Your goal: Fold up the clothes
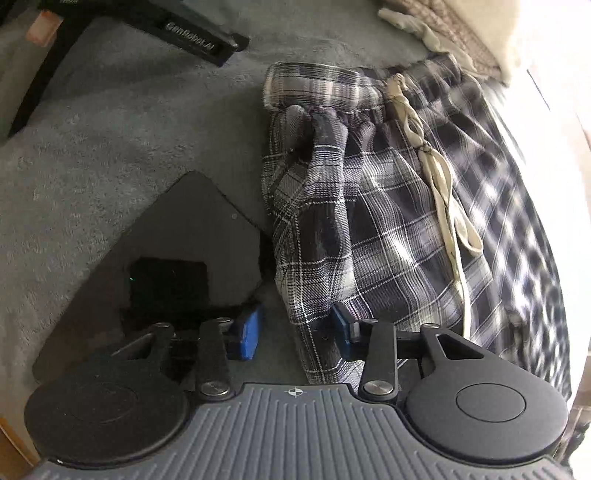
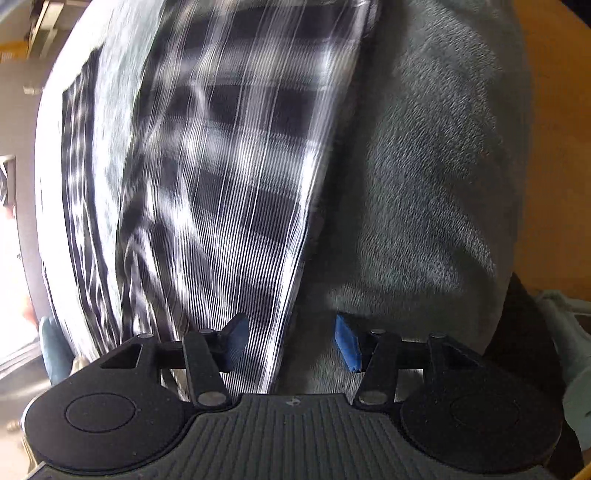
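Observation:
Black, grey and white plaid pants [image 1: 399, 206] lie on a grey fleece blanket [image 1: 110, 147], with the gathered waistband at the top and a cream drawstring [image 1: 439, 184] trailing across them. A folded edge of the fabric runs down between the blue pads of my left gripper [image 1: 295, 334]. The right pad [image 1: 341, 332] touches the cloth, the left pad stands apart from it, and the jaws are open. In the right wrist view the plaid cloth [image 2: 221, 184] is motion-blurred. Its edge reaches between the pads of my right gripper [image 2: 291, 341], which is open over the blanket [image 2: 424, 166].
A flat dark grey slab [image 1: 192, 229] with a black square on it lies left of the pants. A black bar with lettering [image 1: 192, 40] crosses the top left. A white sock [image 1: 410, 26] and a beige knit lie at the top right. Wood surface [image 2: 554, 147] borders the blanket.

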`<state>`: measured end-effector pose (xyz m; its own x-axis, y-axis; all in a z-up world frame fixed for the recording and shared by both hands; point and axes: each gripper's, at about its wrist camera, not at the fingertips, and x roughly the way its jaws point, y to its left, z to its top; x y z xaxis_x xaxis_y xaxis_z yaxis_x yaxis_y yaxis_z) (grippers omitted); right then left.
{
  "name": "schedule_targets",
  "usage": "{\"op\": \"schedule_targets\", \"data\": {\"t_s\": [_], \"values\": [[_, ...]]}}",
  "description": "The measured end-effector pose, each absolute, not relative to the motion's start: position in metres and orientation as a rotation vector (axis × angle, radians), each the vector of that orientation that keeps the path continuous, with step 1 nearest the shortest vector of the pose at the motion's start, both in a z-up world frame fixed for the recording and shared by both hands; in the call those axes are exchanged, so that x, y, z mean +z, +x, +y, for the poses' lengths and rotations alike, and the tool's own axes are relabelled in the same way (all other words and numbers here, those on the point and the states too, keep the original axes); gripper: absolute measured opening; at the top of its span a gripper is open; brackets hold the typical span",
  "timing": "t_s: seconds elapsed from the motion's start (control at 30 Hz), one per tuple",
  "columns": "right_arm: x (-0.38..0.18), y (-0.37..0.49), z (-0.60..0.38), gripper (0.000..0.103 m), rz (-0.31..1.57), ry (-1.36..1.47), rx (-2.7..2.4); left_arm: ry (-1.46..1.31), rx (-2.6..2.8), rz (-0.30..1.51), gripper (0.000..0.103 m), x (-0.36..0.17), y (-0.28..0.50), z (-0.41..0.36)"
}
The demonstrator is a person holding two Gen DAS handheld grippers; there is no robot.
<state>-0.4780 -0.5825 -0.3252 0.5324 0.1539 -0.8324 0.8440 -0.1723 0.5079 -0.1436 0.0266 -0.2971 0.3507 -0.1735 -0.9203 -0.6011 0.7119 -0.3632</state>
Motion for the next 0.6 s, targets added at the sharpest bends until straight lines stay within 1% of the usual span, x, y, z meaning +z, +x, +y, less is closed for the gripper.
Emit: {"op": "schedule_targets", "data": {"t_s": [0.03, 0.07, 0.13, 0.17, 0.2, 0.27, 0.33, 0.4, 0.43, 0.47, 0.5, 0.53, 0.57, 0.6], "values": [[-0.327, -0.479, -0.581, 0.054, 0.841, 1.661, -0.781, -0.753, 0.305, 1.212, 0.032, -0.298, -0.141, 0.027], [-0.330, -0.479, -0.579, 0.054, 0.828, 1.668, -0.791, -0.750, 0.298, 1.216, 0.027, -0.298, -0.140, 0.026], [-0.333, -0.480, -0.578, 0.054, 0.804, 1.675, -0.808, -0.745, 0.282, 1.224, 0.020, -0.297, -0.138, 0.023], [-0.334, -0.480, -0.578, 0.054, 0.787, 1.679, -0.814, -0.742, 0.275, 1.228, 0.015, -0.296, -0.136, 0.021], [-0.334, -0.479, -0.578, 0.053, 0.765, 1.683, -0.818, -0.731, 0.267, 1.232, 0.012, -0.295, -0.135, 0.019], [-0.332, -0.475, -0.578, 0.044, 0.726, 1.669, -0.816, -0.708, 0.252, 1.240, 0.007, -0.293, -0.132, 0.014], [-0.329, -0.468, -0.579, 0.043, 0.710, 1.634, -0.812, -0.676, 0.237, 1.247, 0.007, -0.293, -0.128, 0.010], [-0.331, -0.462, -0.579, 0.040, 0.713, 1.616, -0.829, -0.655, 0.233, 1.253, 0.006, -0.295, -0.127, 0.008], [-0.333, -0.461, -0.579, 0.034, 0.711, 1.621, -0.843, -0.649, 0.234, 1.253, 0.006, -0.296, -0.127, 0.007], [-0.336, -0.459, -0.578, 0.023, 0.710, 1.626, -0.857, -0.644, 0.234, 1.254, 0.006, -0.296, -0.126, 0.007], [-0.337, -0.458, -0.579, 0.016, 0.706, 1.628, -0.869, -0.633, 0.232, 1.255, 0.006, -0.296, -0.126, 0.006], [-0.336, -0.456, -0.579, 0.005, 0.701, 1.617, -0.877, -0.615, 0.226, 1.255, 0.005, -0.294, -0.125, 0.004], [-0.333, -0.454, -0.580, 0.003, 0.690, 1.597, -0.879, -0.596, 0.220, 1.255, 0.005, -0.291, -0.124, 0.002], [-0.328, -0.452, -0.581, 0.003, 0.670, 1.578, -0.874, -0.578, 0.213, 1.254, 0.005, -0.289, -0.123, 0.001]]}}
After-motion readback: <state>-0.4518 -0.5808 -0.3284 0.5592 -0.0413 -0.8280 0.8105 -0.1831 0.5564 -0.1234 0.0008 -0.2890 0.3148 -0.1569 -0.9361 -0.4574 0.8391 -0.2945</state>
